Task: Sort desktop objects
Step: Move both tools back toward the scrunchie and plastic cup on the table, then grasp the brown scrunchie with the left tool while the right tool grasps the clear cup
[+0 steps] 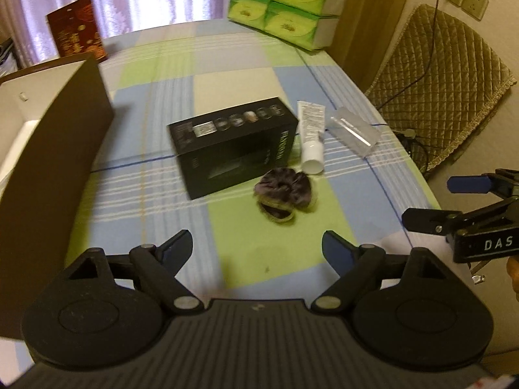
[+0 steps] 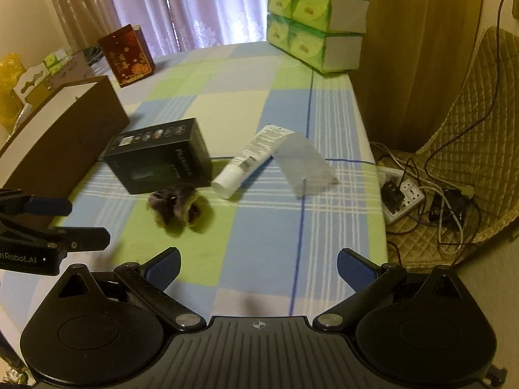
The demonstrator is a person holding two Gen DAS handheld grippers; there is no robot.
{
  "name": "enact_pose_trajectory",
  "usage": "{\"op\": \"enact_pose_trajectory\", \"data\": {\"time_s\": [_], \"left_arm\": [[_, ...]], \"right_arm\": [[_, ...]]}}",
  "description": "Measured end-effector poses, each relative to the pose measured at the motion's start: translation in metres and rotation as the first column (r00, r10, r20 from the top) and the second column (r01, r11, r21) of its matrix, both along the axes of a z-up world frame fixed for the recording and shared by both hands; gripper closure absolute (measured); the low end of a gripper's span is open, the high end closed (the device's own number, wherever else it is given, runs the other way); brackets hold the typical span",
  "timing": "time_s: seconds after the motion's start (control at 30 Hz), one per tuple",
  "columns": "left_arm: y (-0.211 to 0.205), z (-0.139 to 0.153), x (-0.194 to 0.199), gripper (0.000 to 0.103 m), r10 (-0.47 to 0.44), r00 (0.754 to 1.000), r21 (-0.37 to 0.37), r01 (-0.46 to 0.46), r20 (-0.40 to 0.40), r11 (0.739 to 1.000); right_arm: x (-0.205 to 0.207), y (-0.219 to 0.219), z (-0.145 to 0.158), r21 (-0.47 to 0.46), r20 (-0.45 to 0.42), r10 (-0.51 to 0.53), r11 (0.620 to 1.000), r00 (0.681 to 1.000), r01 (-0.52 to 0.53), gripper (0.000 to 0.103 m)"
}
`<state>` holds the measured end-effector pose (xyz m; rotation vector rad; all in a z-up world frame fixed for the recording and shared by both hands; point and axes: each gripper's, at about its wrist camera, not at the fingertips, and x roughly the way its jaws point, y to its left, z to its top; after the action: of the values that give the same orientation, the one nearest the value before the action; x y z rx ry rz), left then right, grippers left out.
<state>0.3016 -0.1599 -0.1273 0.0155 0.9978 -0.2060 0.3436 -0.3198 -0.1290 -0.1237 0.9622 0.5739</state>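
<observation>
Brown box [image 1: 48, 149] left of the left gripper [image 1: 256, 253]; black carton [image 1: 235, 146], lettering unreadable, and scrunchie [image 1: 282, 197] ahead of its spread, empty fingers [image 1: 176, 249]. White tube [image 1: 311, 133], clear case [image 1: 353, 131] beyond. Right gripper [image 2: 258, 267] marked "DAS", released, empty.

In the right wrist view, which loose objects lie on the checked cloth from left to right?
Black rectangular carton → dark fuzzy scrunchie → white squeeze tube → clear plastic box.
</observation>
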Motion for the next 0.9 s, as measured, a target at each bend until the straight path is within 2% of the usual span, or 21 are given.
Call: {"op": "enact_pose_trajectory", "data": {"time_s": [0.2, 0.47, 0.57, 0.7, 0.77, 0.9], "left_arm": [[-0.018, -0.016, 0.026, 0.019, -0.015, 1.000, -0.012, 0.015, -0.007, 1.000], [-0.033, -0.047, 0.061, 0.019, 0.023, 0.999, 0.011, -0.023, -0.022, 1.000], [-0.039, -0.056, 0.068, 0.023, 0.020, 1.000, 0.031, -0.019, -0.020, 0.999], [-0.043, -0.066, 0.072, 0.035, 0.023, 1.000, 0.072, -0.021, -0.019, 0.997], [-0.042, -0.068, 0.071, 0.043, 0.022, 1.000, 0.056, -0.021, -0.021, 0.998], [-0.038, -0.068, 0.064, 0.065, 0.022, 0.999, 0.050, -0.021, -0.026, 0.999]], "right_arm": [[0.024, -0.010, -0.010, -0.009, -0.008, -0.017, 1.000, 1.000, 0.017, 0.002], [0.045, -0.022, -0.021, -0.007, -0.037, -0.025, 1.000, 0.999, 0.025, 0.002], [0.053, -0.027, -0.025, -0.002, -0.043, -0.025, 1.000, 0.999, 0.025, 0.002], [0.063, -0.030, -0.029, 0.007, -0.041, -0.012, 1.000, 0.999, 0.012, 0.002], [0.068, -0.030, -0.031, 0.015, -0.036, 0.004, 1.000, 0.999, -0.003, 0.002], [0.079, -0.027, -0.033, 0.024, -0.018, 0.049, 0.999, 0.999, -0.048, 0.002]]}}
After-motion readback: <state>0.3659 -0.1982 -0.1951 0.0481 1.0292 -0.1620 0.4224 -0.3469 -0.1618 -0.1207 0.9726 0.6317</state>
